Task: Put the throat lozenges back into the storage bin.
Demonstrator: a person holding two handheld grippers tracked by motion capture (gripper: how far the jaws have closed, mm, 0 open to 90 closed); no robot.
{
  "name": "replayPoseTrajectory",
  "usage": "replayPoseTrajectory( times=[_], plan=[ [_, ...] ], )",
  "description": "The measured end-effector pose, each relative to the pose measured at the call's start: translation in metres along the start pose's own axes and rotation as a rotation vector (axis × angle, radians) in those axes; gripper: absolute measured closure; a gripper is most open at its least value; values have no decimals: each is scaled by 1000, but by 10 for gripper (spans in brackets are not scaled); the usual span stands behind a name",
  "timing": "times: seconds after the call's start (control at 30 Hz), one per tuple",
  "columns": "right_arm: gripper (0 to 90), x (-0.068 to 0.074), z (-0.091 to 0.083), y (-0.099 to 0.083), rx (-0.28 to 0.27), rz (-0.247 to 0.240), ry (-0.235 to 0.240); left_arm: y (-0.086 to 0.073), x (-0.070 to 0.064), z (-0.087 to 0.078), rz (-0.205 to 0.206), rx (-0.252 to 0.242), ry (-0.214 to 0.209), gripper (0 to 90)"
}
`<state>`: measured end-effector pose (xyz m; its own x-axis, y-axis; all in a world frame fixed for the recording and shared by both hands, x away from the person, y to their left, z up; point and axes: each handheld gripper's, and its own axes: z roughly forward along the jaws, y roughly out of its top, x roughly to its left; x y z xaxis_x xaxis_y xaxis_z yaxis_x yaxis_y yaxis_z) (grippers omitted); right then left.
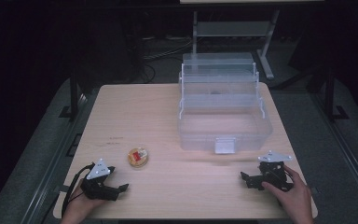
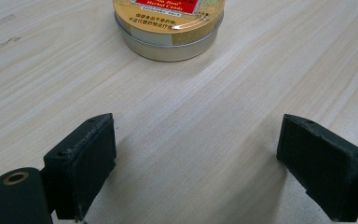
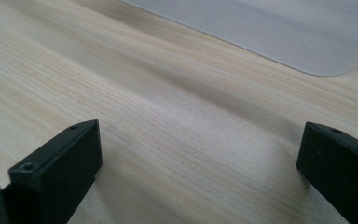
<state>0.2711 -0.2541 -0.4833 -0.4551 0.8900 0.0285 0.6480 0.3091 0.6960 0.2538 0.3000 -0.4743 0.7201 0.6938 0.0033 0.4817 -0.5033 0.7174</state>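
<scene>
A small round gold tin (image 1: 137, 157) with a red label lies on the wooden table (image 1: 168, 116), left of centre. In the left gripper view the tin (image 2: 168, 28) sits just ahead of my open jaws. My left gripper (image 1: 121, 188) rests near the front left edge, open and holding nothing. A clear plastic toolbox (image 1: 221, 109) stands open at the back right, its tiers stepped back. My right gripper (image 1: 244, 178) rests at the front right, open and holding nothing, in front of the toolbox (image 3: 270, 32).
A white latch (image 1: 224, 145) sticks out from the toolbox's front wall. Behind the table, a metal stand (image 1: 233, 32) and cables lie on the dark floor. Bare wood stretches between the two grippers.
</scene>
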Motion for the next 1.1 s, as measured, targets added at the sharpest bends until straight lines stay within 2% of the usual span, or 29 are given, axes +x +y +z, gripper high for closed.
replayPoseTrajectory(
  times=[0.43, 0.77, 1.1],
  plan=[
    [0, 0, 0, 0, -1, 1, 0, 0, 1, 0, -1, 0, -8, 110],
    [0, 0, 0, 0, -1, 1, 0, 5, 1, -1, 0, 27, -12, 115],
    [0, 0, 0, 0, -1, 1, 0, 10, 3, -5, -11, 28, -12, 122]
  ],
)
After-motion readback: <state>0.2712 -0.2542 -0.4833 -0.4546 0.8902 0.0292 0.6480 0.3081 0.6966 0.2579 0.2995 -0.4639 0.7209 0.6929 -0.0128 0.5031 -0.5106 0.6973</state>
